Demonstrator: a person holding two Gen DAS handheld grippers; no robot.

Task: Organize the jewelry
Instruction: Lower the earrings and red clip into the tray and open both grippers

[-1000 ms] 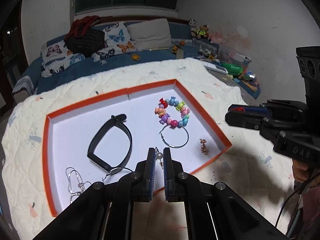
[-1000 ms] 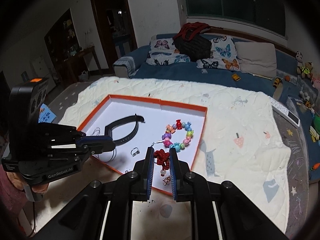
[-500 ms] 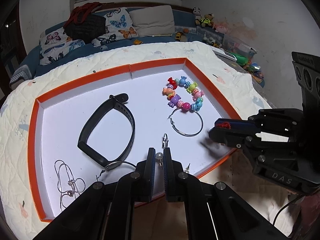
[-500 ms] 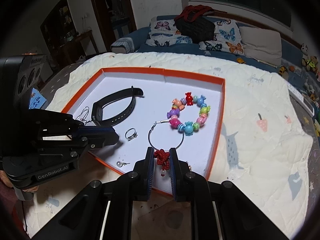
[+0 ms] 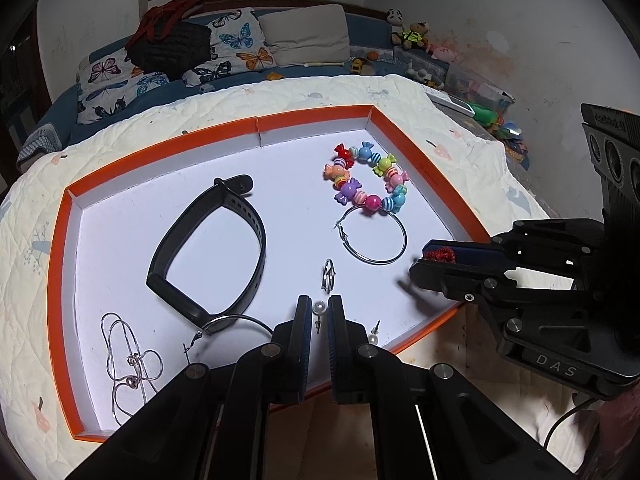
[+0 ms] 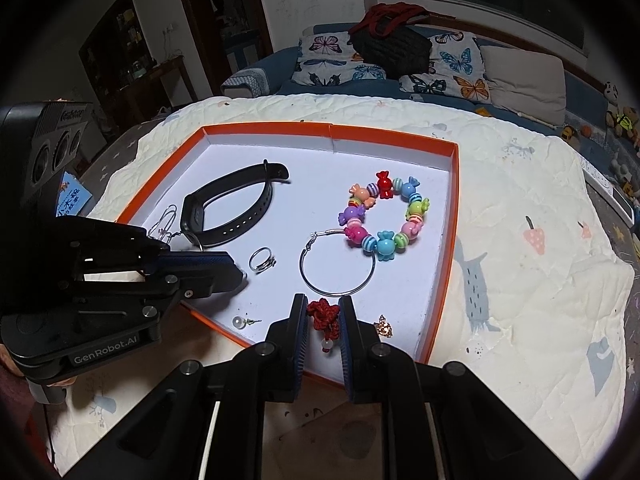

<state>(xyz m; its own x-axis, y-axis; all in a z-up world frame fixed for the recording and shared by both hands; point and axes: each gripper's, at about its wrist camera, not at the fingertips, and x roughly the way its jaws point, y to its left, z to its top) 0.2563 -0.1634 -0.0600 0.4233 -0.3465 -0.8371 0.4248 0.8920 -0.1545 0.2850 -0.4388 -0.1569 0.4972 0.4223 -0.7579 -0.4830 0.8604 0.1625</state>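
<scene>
My left gripper is shut on a pearl stud earring, low over the near edge of the orange-rimmed white tray. My right gripper is shut on a red knotted charm with a pale bead hanging below, over the tray's near right corner. In the tray lie a candy-bead bracelet, a large silver hoop, a ring, a black watch band, a silver chain, a second hoop, another pearl stud and a small gold charm.
The tray rests on a cream quilted cover over a table. Behind it stands a blue sofa with butterfly cushions and a dark bag. Toys and boxes crowd the far right. Bare tabletop shows under both grippers.
Both grippers have sunk toward the tray's near edge, each still holding its piece. The jewelry in the tray has not moved.
</scene>
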